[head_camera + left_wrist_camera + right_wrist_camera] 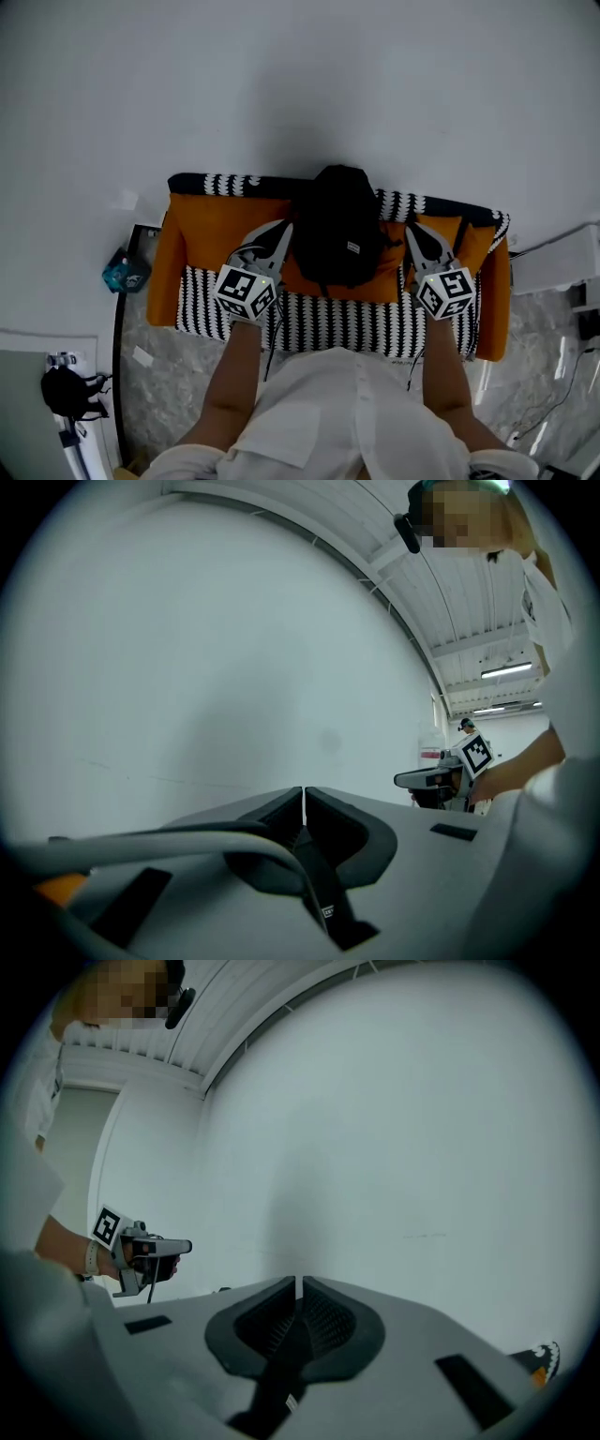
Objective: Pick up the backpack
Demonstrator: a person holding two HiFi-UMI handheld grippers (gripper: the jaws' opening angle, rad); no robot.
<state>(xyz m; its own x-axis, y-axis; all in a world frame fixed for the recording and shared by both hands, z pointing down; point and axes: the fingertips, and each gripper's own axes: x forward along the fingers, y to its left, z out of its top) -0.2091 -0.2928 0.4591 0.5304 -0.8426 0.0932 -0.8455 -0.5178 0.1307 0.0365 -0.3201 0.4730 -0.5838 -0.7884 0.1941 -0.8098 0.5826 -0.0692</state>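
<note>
Two handheld grippers are flanking a black backpack [339,225], and neither is gripping it, so the pickup is not yet visibly under way. The backpack is sitting upright at the middle of a small sofa [202,234] with orange cushions and black-and-white striped fabric. It is leaning against the backrest, at twelve o'clock from the person.

The left gripper [284,232] is pointing in from the bag's eight o'clock, its tips just beside the bag's side. Whether they are touching it cannot be told. The right gripper [413,236] is pointing in from the bag's four o'clock, likewise just beside it.

Both claws are pressed together with nothing between them. Each gripper view is showing only the closed tips against a plain pale wall [187,667], with no strap or fabric in the gap.

Judging from this, the whole job is waiting to be done: spreading a claw, pinching a strap or handle near the bag's top, and lifting the bag clear of the cushions.
</note>
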